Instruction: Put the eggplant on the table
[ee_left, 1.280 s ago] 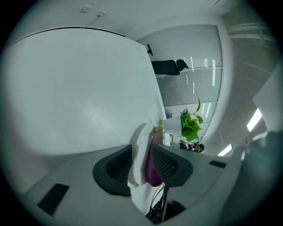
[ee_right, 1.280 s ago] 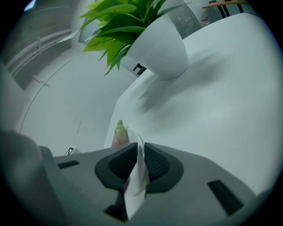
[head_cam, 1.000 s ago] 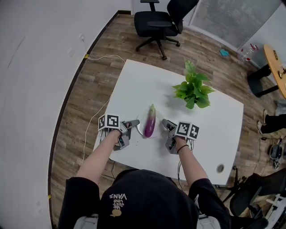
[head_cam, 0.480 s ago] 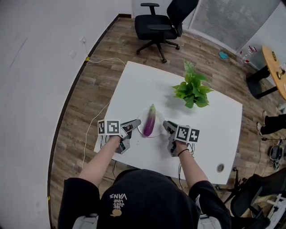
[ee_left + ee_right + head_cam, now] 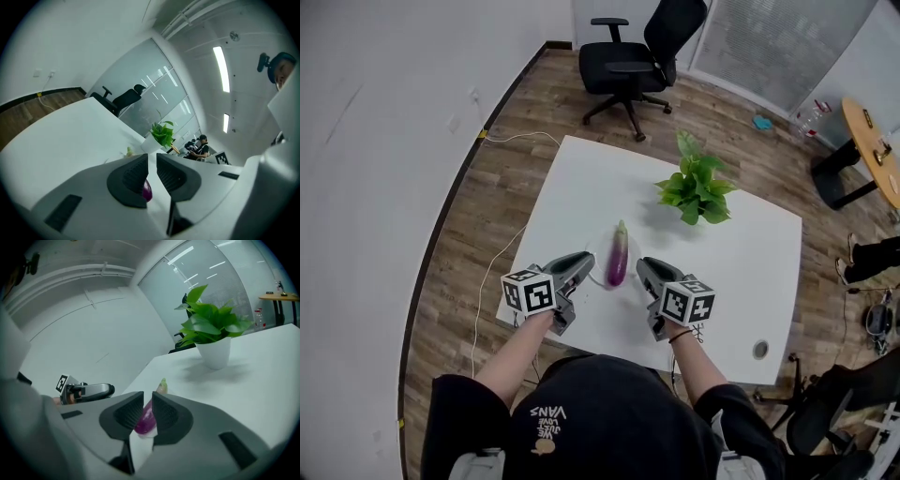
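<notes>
Head view: compared with one second earlier, the left gripper (image 5: 584,260) and the right gripper (image 5: 645,267) sit higher, appear larger, and are rolled so their marker cubes face more upward. The eggplant (image 5: 617,260) has not moved. It lies on a round white plate (image 5: 632,255) on the matte white table (image 5: 600,178), between the two grippers and touching neither. The eggplant is long and slender, with glossy purple skin and a pale green stem end pointing towards the leafy plant (image 5: 692,187).

Left gripper view: the left gripper (image 5: 152,161) has grey moulded jaws with dark ribbed pads. The jaws are closing and only a narrow gap remains, with nothing between the pads. A purple sliver of the eggplant (image 5: 147,191) shows beyond them.

Right gripper view: the right gripper (image 5: 148,401) is also closing, its pads slightly apart and empty. The eggplant (image 5: 145,420) lies beyond the gap. The plant's white pot (image 5: 213,352) stands further back.
</notes>
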`<state>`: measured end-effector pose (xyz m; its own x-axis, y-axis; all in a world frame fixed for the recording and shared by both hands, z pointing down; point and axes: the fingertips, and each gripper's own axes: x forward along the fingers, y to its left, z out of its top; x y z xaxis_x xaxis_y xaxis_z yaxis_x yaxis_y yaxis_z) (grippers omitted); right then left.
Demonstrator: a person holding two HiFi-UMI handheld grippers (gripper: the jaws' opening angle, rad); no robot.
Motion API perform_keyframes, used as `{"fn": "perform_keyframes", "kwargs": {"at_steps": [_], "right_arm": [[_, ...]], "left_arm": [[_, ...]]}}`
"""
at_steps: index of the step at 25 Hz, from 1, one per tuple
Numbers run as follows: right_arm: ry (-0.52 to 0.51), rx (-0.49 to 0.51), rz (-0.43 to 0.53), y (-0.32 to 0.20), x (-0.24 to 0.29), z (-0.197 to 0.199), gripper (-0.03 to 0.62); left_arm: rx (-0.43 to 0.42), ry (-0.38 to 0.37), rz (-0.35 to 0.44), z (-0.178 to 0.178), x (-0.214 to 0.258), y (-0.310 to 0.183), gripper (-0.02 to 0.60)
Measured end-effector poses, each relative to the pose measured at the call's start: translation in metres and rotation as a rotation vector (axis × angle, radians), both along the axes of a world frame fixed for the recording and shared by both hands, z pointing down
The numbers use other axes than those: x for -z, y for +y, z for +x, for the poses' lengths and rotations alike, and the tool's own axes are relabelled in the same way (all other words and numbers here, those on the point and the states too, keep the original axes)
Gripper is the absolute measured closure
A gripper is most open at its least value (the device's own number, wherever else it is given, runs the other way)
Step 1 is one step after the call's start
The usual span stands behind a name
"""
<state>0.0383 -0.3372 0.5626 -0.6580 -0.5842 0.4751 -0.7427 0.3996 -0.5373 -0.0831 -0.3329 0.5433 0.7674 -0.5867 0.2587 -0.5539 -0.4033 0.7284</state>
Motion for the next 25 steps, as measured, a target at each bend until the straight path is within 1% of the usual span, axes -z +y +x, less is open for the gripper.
{"fn": "perform_keyframes", "kwargs": {"at_steps": [6,9,13,15,18,21,25], "right_arm": [[0.000,-0.003,0.167,0.013,0.040,0.000,0.553],[-0.005,-0.006,0.244,0.022,0.058,0.001,0.562],[-0.009,-0.006,0.317,0.034,0.075,0.004,0.569],[-0.012,-0.004,0.344,0.040,0.082,0.005,0.571],[-0.010,0.005,0.380,0.051,0.093,0.007,0.572],[0.004,0.017,0.408,0.061,0.100,0.008,0.572],[0.022,0.028,0.433,0.068,0.102,0.009,0.574]], "left_arm": [[0.030,-0.035,0.160,0.006,0.037,0.014,0.538],[0.040,-0.096,0.255,0.009,0.054,0.025,0.540],[0.020,-0.185,0.366,0.017,0.067,0.041,0.548],[0.022,-0.200,0.391,0.017,0.070,0.049,0.552],[0.037,-0.202,0.407,0.015,0.075,0.059,0.557],[0.041,-0.229,0.439,0.013,0.082,0.067,0.563],[0.052,-0.231,0.458,0.011,0.086,0.073,0.568]]}}
